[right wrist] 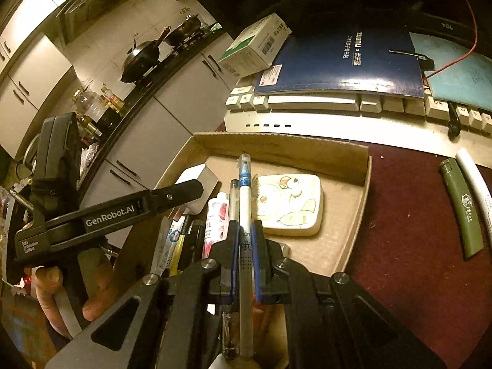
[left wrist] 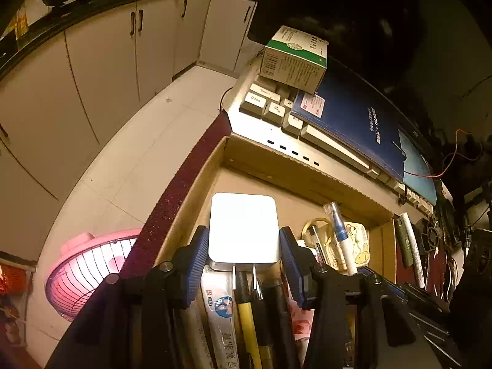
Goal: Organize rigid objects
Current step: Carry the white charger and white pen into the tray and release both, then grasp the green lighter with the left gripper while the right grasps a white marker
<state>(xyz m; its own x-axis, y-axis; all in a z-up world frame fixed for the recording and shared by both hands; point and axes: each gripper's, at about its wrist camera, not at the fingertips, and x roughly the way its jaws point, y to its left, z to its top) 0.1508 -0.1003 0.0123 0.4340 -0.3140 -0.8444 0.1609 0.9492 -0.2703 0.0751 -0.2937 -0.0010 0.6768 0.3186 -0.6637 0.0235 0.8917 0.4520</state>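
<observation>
A shallow cardboard box (right wrist: 356, 166) holds several items. My left gripper (left wrist: 244, 246) has its jaws on both sides of a white plug charger (left wrist: 243, 227); the pads look just apart from it, over the box's left corner. The charger also shows in the right wrist view (right wrist: 200, 181). My right gripper (right wrist: 245, 240) is shut on a white pen with a blue cap (right wrist: 245, 190), held over the box. The same pen shows in the left wrist view (left wrist: 339, 230). A cartoon-printed case (right wrist: 289, 204) lies in the box.
A keyboard (right wrist: 313, 104) lies behind the box under a blue book (right wrist: 344, 61) and a green-white carton (right wrist: 255, 46). A green lighter (right wrist: 459, 209) and a white tube (right wrist: 475, 178) lie on the maroon cloth (right wrist: 409, 230) to the right. A pink fan (left wrist: 86, 264) stands on the floor.
</observation>
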